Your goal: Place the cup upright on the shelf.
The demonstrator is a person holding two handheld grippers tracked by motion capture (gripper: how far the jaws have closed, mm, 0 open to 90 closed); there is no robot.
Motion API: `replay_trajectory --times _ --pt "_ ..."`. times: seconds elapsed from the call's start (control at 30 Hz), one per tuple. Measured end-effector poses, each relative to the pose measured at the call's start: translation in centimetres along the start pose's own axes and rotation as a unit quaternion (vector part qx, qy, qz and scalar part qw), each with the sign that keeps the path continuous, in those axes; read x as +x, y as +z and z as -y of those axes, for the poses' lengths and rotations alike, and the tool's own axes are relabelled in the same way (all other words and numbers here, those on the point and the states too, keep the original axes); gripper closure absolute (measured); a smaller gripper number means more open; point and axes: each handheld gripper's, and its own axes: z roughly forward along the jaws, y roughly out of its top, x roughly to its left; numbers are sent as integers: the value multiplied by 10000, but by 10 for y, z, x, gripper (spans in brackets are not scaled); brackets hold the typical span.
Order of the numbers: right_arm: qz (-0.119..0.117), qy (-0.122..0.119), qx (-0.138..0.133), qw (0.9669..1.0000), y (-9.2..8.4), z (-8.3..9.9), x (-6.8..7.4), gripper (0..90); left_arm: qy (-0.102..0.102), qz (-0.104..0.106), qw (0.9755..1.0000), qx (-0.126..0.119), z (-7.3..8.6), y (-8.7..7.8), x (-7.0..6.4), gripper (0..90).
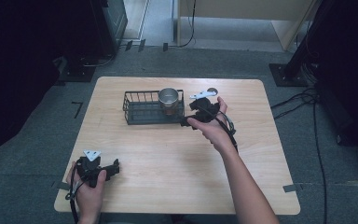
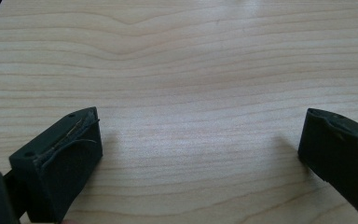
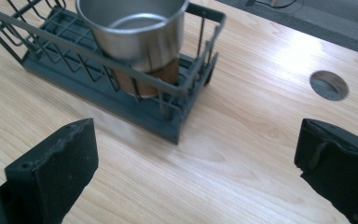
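A steel cup point(image 1: 168, 100) with a brown band round its base point(image 3: 144, 79) stands upright in the right end of a dark wire basket point(image 1: 140, 110) at the table's far middle. Just right of that basket a hand holds my right gripper point(image 1: 191, 120), open, with bare table between its jaws; the basket's corner point(image 3: 186, 107) lies just ahead of it. At the near left corner my left gripper point(image 1: 114, 168) rests low over the wood in the other hand, also open, with nothing but wood grain point(image 2: 200, 135) between its jaws.
The light wooden table point(image 1: 177, 163) has a round cable hole point(image 1: 211, 90) at the far right, seen also as a grey hole point(image 3: 328, 85) beyond the basket. Cables and dark stands point(image 1: 289, 70) sit on the grey floor around the table.
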Motion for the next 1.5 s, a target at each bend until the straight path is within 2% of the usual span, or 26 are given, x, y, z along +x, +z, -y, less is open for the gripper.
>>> replay_trajectory --times 0.7,1.5 --pt "237 321 -38 9992 -24 55 -30 0 -2 -1 10000 -7 0 0 0 0" --pt "454 577 -42 9973 -52 102 -57 0 -1 -1 10000 -4 0 0 0 0"
